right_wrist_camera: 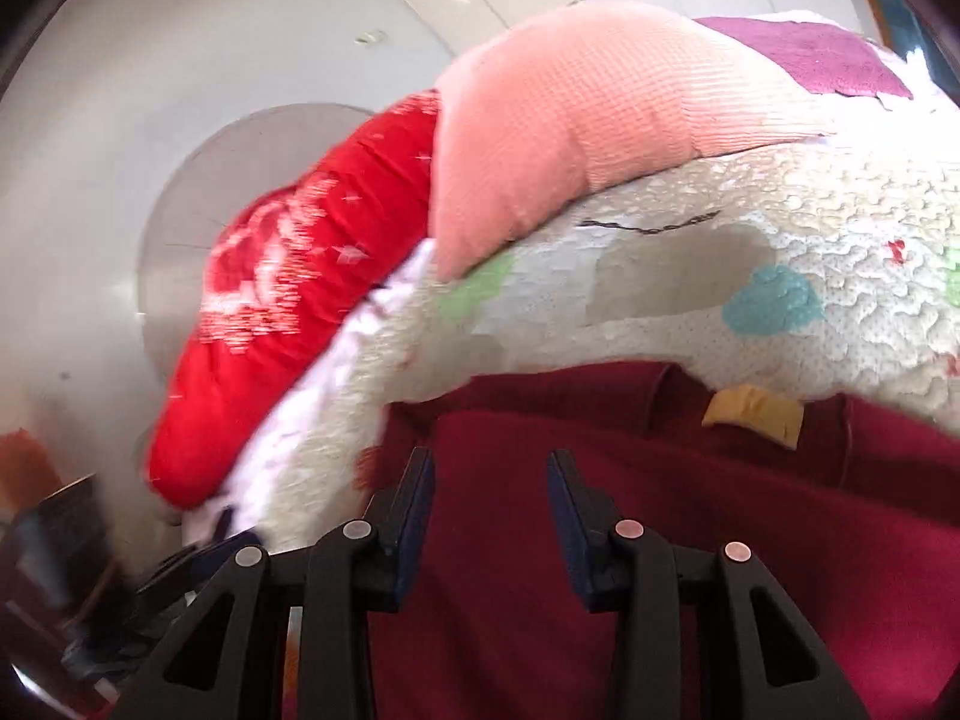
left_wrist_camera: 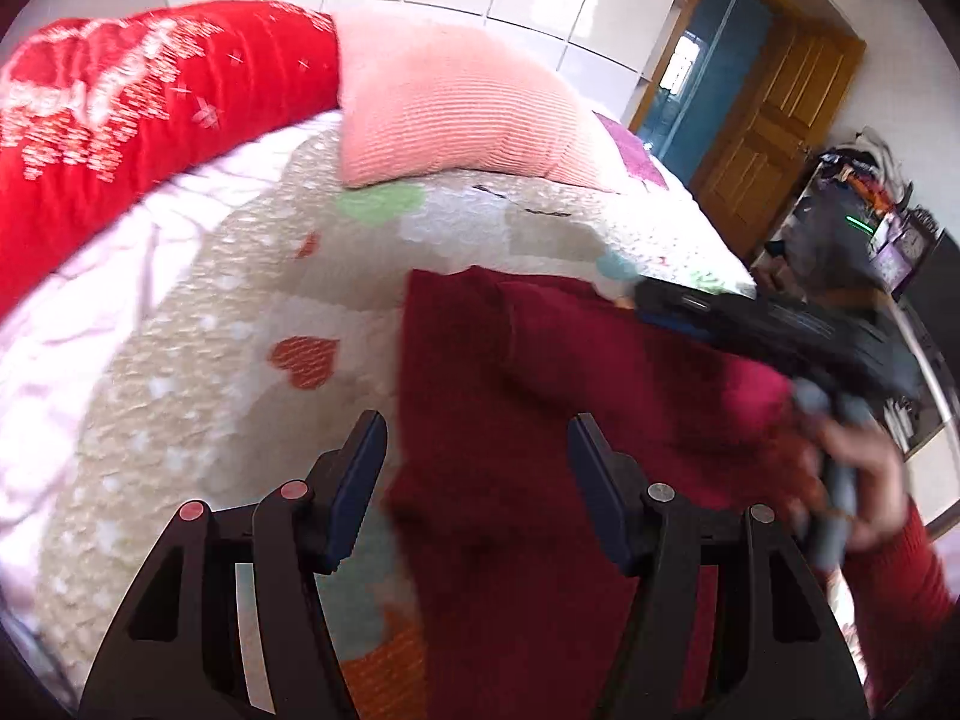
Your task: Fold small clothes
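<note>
On the quilted bed cover, a dark red garment is spread flat, and both the left gripper and the right gripper are held above it with jaws apart.

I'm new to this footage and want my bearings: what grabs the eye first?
The dark red garment spread on the quilted bedspread, under both open grippers: left gripper, right gripper. Behind it, a pink pillow leans beside a bright red cushion at the bed's head.
</note>
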A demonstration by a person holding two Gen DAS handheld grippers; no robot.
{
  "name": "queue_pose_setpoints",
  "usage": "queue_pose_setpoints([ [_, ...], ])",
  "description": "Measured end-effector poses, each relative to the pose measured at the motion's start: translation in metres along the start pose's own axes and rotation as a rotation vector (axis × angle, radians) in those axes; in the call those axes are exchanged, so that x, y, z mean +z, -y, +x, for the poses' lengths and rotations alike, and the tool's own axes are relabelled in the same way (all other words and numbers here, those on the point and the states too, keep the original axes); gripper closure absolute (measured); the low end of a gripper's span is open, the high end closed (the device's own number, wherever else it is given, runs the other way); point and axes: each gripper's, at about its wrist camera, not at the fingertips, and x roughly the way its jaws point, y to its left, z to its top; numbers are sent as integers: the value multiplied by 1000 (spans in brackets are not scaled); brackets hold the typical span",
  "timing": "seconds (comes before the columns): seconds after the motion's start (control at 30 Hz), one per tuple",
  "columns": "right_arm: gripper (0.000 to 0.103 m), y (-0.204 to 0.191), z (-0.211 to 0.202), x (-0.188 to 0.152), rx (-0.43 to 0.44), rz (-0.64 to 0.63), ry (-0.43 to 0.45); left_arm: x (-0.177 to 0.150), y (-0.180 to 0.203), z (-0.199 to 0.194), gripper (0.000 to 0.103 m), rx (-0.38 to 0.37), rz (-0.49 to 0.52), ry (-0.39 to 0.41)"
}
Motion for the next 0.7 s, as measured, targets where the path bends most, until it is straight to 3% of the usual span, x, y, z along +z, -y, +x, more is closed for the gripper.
queue_pose_setpoints([
  [0.07, 65, -4, -38, -15, 23, -33, 45, 7, 4, 15, 40, -20, -13, -16],
  [0.2, 64, 12, -119, -66, -27, -40, 95, 18, 13, 48, 40, 6, -46, -56],
  [0.37, 64, 38, -191, -120, -213, 28, 109, 24, 21, 86, 41, 8, -121, -114],
  [0.4, 64, 42, -202, -129, -251, 36, 127, 24, 24, 87, 44, -17, -133, -95],
  [0.47, 64, 49, -214, -140, -293, 54, 144, 25, 35, 86, 85, -57, -118, -63],
  [0.63, 64, 51, -201, -142, -414, 1, 123, 33, 66, 51, 90, -95, -14, -4],
  [0.7, 64, 50, -190, -134, -552, -44, 120, 38, 71, 25, 90, -126, 6, 29],
])
